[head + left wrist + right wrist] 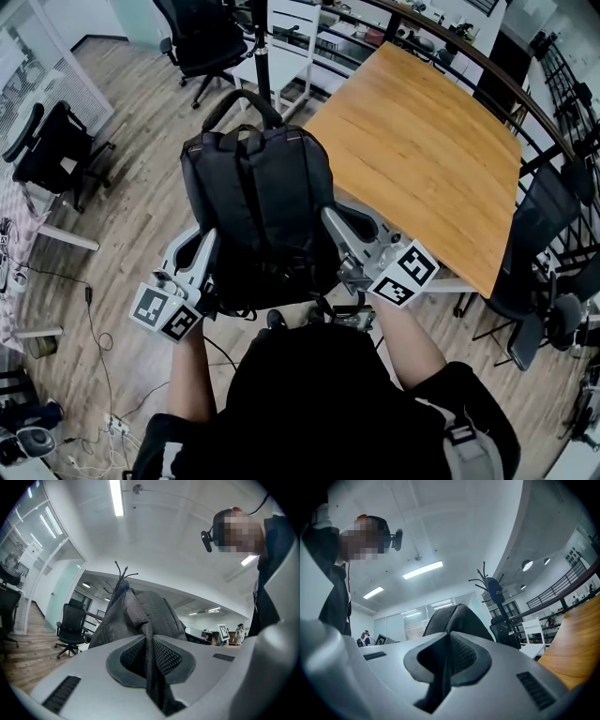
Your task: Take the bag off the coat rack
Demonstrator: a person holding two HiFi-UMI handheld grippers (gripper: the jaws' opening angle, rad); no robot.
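Black backpack (258, 211), upright, mid-air

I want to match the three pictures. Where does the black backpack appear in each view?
Head view: the backpack is in the centre, straps facing the camera.
Left gripper view: the backpack is in the centre, rising behind the jaws, its fabric pinched between them.
Right gripper view: the backpack is a dark hump in the centre, also pinched in the jaws.
Shared landmark: the coat rack, behind the backpack in every view.

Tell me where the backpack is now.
The backpack is centre frame in the head view, gripped between the left gripper and the right gripper, just left of the wooden table, coat rack beyond it.
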